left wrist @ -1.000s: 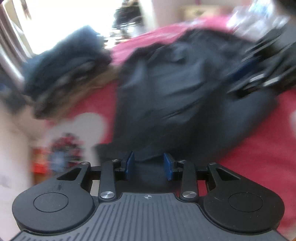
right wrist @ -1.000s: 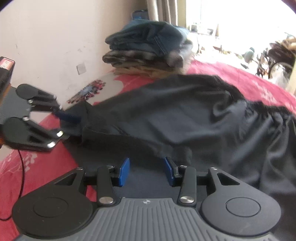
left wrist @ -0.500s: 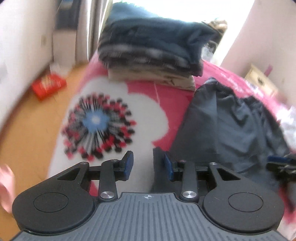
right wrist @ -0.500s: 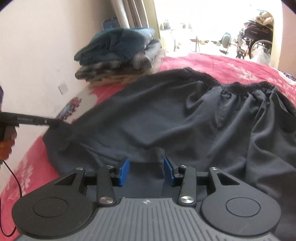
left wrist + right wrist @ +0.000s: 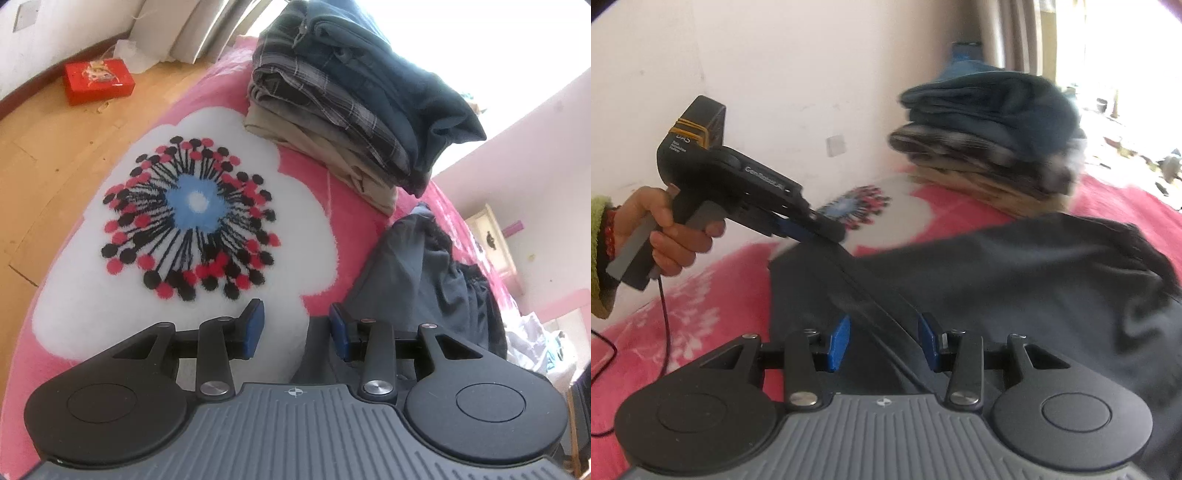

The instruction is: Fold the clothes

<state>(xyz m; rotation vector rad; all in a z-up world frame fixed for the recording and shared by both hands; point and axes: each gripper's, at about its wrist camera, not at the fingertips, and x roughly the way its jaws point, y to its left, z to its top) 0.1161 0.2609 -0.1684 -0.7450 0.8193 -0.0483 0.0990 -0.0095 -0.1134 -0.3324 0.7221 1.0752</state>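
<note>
The left gripper point(image 5: 827, 230), tilted downward in a bare hand point(image 5: 670, 236), and the right gripper point(image 5: 884, 341) both stand half-open over dark grey crumpled cloth point(image 5: 1015, 280); neither visibly pinches it. A folded clothes stack point(image 5: 354, 96) sits beyond.

Pink bedspread point(image 5: 229, 92) with a white patch and red-black-blue flower point(image 5: 190, 218); dark grey garment point(image 5: 424, 280); red box point(image 5: 98, 81).

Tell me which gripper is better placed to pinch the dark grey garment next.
Probably the right gripper: a raised fold of the dark grey fabric garment runs between its open jaws. The left gripper frames mostly the white flower-patterned blanket, with the garment beside one finger.
</note>
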